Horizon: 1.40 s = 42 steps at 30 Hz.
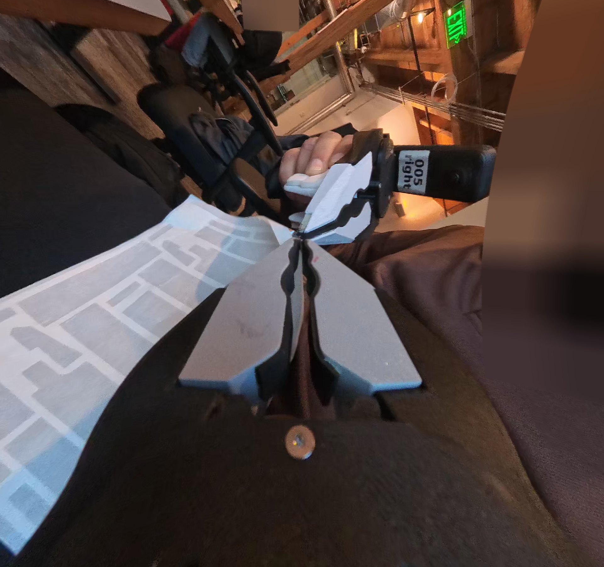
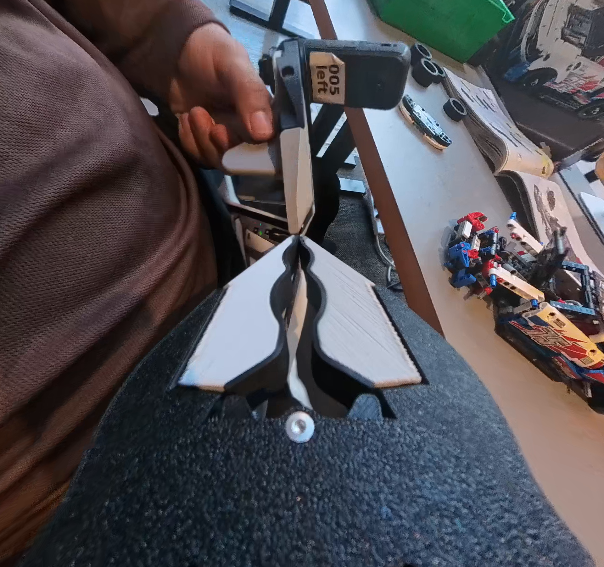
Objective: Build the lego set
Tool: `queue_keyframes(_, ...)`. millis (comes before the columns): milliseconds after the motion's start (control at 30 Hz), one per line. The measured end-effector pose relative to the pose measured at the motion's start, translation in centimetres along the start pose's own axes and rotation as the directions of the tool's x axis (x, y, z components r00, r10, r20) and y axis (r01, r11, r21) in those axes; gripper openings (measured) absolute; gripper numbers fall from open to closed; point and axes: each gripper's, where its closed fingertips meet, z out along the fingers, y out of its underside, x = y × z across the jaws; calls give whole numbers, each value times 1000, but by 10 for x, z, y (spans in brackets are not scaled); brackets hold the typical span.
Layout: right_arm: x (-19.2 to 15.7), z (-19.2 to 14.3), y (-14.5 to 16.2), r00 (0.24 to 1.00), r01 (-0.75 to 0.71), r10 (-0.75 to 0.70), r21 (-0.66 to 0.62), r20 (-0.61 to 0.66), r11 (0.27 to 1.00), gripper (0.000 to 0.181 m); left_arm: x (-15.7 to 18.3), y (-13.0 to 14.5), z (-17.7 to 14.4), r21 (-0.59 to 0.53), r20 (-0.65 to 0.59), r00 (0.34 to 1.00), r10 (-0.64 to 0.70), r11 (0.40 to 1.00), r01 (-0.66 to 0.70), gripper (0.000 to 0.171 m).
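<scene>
A pale sticker sheet with grey shapes runs from the fingertips toward the lower left in the left wrist view. It shows edge-on as a thin white strip between the right gripper's fingers. My left gripper is shut, pinching the sheet's edge. My right gripper is shut too and meets it tip to tip at the same spot. Each also shows in the other view: the right gripper, the left gripper. Both are held in the air off the table, in front of a person's brown top.
On the white table to the right lie a part-built red, blue and white lego car, an open instruction booklet, black wheels, a small grey subassembly and a green bin. The tips of both grippers are at nearly the same place.
</scene>
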Motion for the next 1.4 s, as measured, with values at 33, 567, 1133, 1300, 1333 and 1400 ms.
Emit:
queue_keyframes(33, 1, 0, 1, 1000, 3, -3, -9, -3, 1000, 0, -1, 0, 0, -2, 12, 1000, 3, 1000, -3, 0)
queue_keyframes(567, 2, 2, 9, 967, 212, -227, -126, -114, 969, 0, -13, -16, -10, 158, -42, 978, -203, 965, 207, 0)
queue_keyframes(1133, 13, -2, 0, 993, -115, 115, 38, -16, 993, 9, -7, -9, -1, 28, 124, 992, 24, 999, -27, 0)
queue_keyframes(1300, 7, 0, 3, 995, -97, 97, 19, 4, 995, 3, -4, -8, 2, -15, 146, 987, 69, 998, -68, 0)
queue_keyframes(1333, 7, 0, 3, 995, -97, 97, 19, 6, 995, 3, -4, -8, 2, -19, 145, 987, 69, 998, -67, 0)
queue_keyframes(1400, 6, 0, 4, 996, -91, 91, 17, 11, 996, 2, -4, -7, 3, -28, 143, 987, 71, 997, -67, 0)
